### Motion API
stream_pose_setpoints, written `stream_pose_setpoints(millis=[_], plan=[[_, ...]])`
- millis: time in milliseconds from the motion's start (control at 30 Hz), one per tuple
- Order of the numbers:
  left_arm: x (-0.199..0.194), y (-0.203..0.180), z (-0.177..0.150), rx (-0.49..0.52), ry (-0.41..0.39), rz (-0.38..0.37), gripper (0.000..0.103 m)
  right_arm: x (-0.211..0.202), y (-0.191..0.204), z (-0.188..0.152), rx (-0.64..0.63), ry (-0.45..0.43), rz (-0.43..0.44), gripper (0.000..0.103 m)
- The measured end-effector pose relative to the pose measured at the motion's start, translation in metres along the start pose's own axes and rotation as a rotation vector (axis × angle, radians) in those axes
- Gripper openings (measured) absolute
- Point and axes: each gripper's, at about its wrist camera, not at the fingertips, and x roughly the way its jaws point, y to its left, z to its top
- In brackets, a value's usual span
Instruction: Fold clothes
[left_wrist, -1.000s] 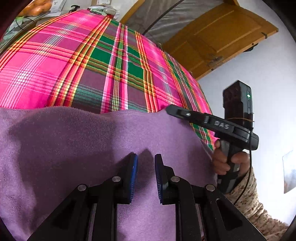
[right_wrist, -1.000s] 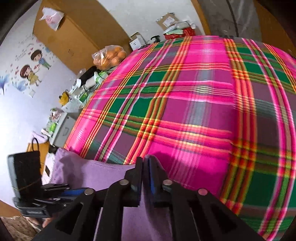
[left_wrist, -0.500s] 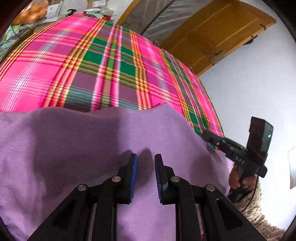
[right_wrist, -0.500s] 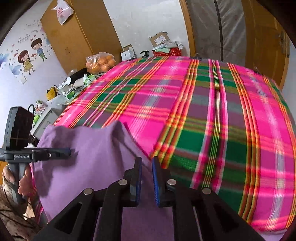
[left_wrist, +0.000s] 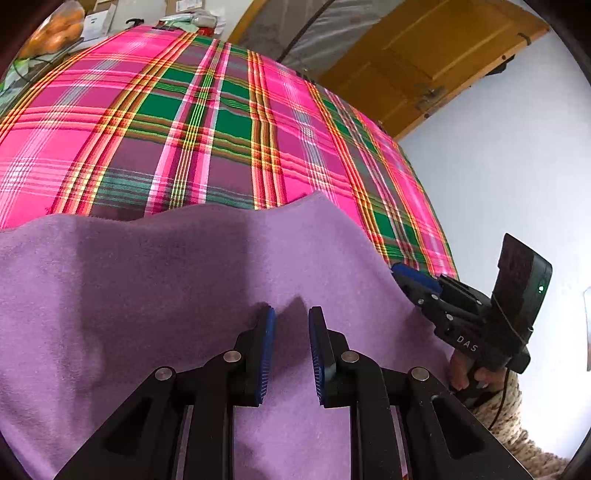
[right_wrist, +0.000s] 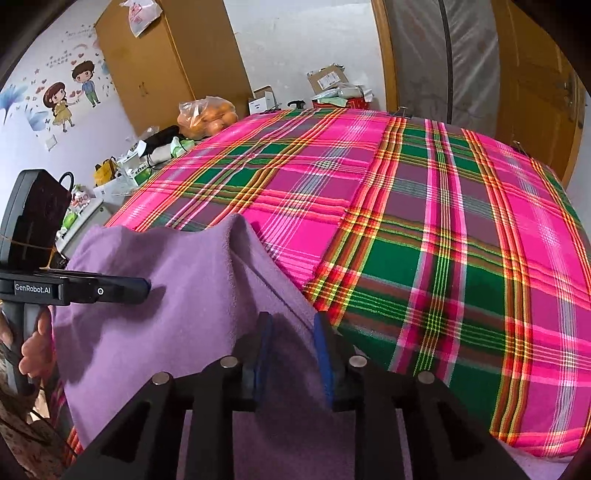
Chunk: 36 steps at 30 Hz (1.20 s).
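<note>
The right gripper (right_wrist: 290, 349) has its fingers (right_wrist: 263, 345) parted with a clear gap, a ridge of the purple garment (right_wrist: 177, 295) running up between them without being pinched; a second ago those fingers were pressed together on the cloth, so the hold has been let go; the left gripper (left_wrist: 290, 347) has its fingers (left_wrist: 266, 343) slightly apart, much as they were, released and hovering over the cloth rather than gripping it. The garment lies spread on the near part of the bed (right_wrist: 424, 221), its far edge rumpled into a soft peak, and from the left wrist view its edge now reaches further over the plaid bedspread (left_wrist: 184, 122) than before; the right gripper has dropped lower and nearer the cloth's right margin. I judge that a carry or a fold-over has just been set down and freed; whether more folds remain cannot be settled, since the garment's full outline is hidden.
</note>
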Motion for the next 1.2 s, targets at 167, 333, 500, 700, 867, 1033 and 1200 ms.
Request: stream_pose_setpoints(millis=[167,333,500,700,867,1033,1200], plan=[[0.001,0.0,0.0,0.002,-0.001,0.005,0.019,-0.005,0.002,0.003,-0.014,-0.048,-0.097,0.001],[0.0,0.001,0.0,-0.003,-0.007,-0.007,0.019,-0.004,-0.01,0.005,0.036,-0.065,-0.105,0.001],[-0.002,0.004,-0.001,-0.002,-0.013,-0.011,0.019,0.001,-0.016,0.004,0.07,-0.032,-0.108,0.001],[-0.008,0.002,-0.009,-0.003,-0.01,0.009,0.019,-0.022,-0.039,-0.005,0.2,-0.069,-0.149,0.006],[-0.015,-0.001,-0.02,0.002,-0.006,0.014,0.019,-0.074,-0.051,-0.038,0.277,-0.147,-0.231,0.025],[-0.022,-0.003,-0.031,0.008,-0.002,0.02,0.019,-0.112,-0.058,-0.088,0.366,-0.166,-0.358,0.026],[-0.027,0.0,-0.04,0.017,-0.009,0.033,0.019,-0.132,-0.06,-0.136,0.442,-0.159,-0.461,0.029]])
